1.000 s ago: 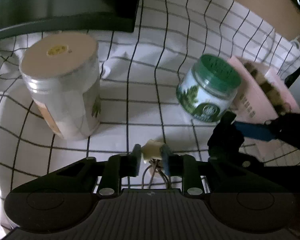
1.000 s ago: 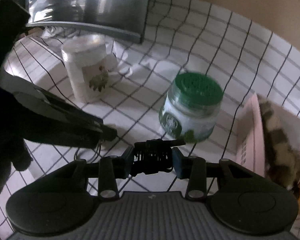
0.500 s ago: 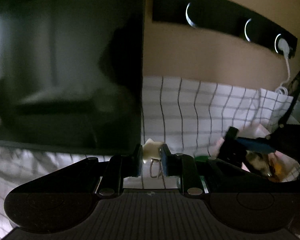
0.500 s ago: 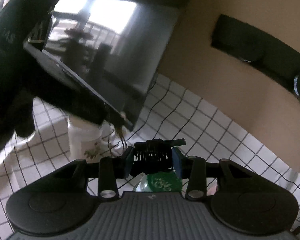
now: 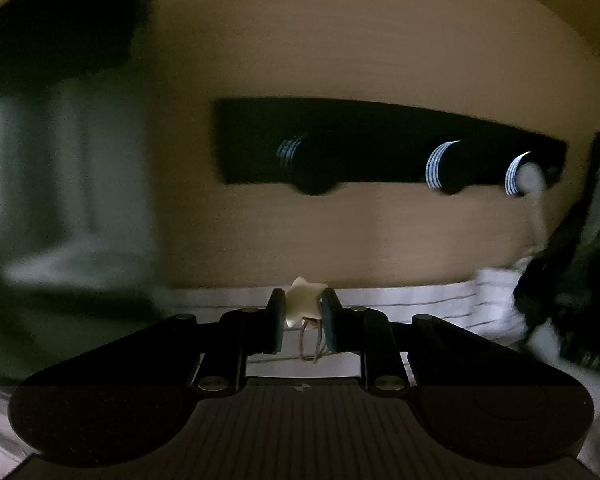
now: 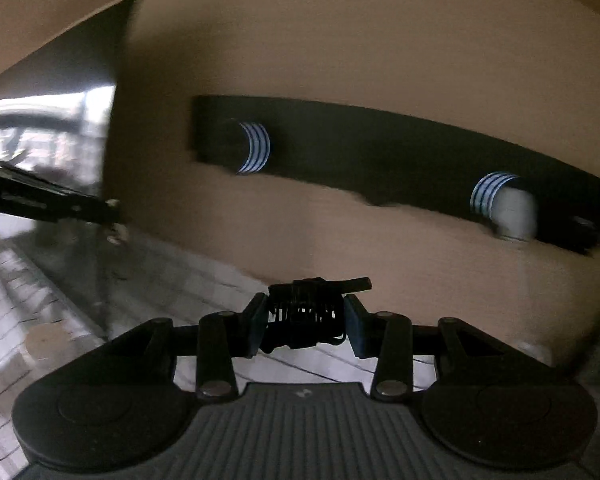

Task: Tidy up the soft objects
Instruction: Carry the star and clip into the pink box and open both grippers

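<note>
Cream star-shaped soft charm [image 5: 303, 299] with looped cord pinched in left tool [image 5: 302, 312], closed on it, held up off desk. Black scrunched hair tie [image 6: 305, 312] clamped in closed right tool [image 6: 305, 316]. Risk: thin edge grip, star slipping out during swing; cord snagging. Checked white cloth [image 5: 400, 304] on desk below; tan wall, black wall strip [image 6: 380, 148], dark monitor [image 6: 60, 92] left.

A home room: tan wall [image 6: 380, 60], black socket strip [image 6: 380, 160] with a plug [image 6: 514, 210], checked tablecloth [image 5: 400, 302], dark screen [image 6: 60, 100].
</note>
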The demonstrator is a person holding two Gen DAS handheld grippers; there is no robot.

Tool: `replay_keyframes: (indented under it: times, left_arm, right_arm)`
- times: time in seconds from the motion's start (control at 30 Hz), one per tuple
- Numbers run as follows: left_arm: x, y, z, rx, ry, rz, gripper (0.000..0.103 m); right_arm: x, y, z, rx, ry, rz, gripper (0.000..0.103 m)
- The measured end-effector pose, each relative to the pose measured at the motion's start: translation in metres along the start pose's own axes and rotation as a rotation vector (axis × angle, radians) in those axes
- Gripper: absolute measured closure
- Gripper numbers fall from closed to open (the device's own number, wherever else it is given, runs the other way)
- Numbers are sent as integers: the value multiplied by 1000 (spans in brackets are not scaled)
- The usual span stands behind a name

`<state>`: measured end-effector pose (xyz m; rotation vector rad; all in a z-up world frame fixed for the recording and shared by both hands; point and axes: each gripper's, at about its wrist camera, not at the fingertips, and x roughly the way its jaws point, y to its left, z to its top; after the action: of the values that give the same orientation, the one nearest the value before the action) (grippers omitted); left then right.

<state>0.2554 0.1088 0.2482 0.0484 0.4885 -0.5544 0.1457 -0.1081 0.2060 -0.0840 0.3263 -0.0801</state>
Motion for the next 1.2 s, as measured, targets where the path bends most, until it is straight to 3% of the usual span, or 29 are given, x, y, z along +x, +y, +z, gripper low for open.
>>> replay_keyframes:
  times: [0.27, 0.5, 0.57, 0.7, 0.87, 0.97, 1.1, 1.2]
  left_arm:
    - [62, -84, -20, -71, 122, -250, 80]
    - [100, -107, -48, -239, 239, -412, 79]
    - [108, -109, -53, -222, 285, -396, 79]
    - [106, -101, -64, -207, 227, -340, 79]
    - [97, -76, -77, -277, 228, -306, 79]
    - [84, -66, -90, -294, 225, -249, 79]
    - [68, -68, -115, -237, 269, -199, 79]
    - [53, -66, -132, -226, 303, -224, 79]
  right_arm:
    - [-30, -67, -50, 69, 42, -144, 63]
    - [-31, -91, -89, 117, 112, -145, 63]
    - [-24, -90, -93, 126, 116, -130, 63]
    - [-5, -83, -99, 127, 130, -110, 63]
    - [20, -66, -103, 120, 153, -74, 62]
    - [33, -60, -109, 147, 186, -46, 50]
    - [35, -53, -119, 144, 217, -43, 48]
    - [36, -45, -127, 160, 282, 50, 48]
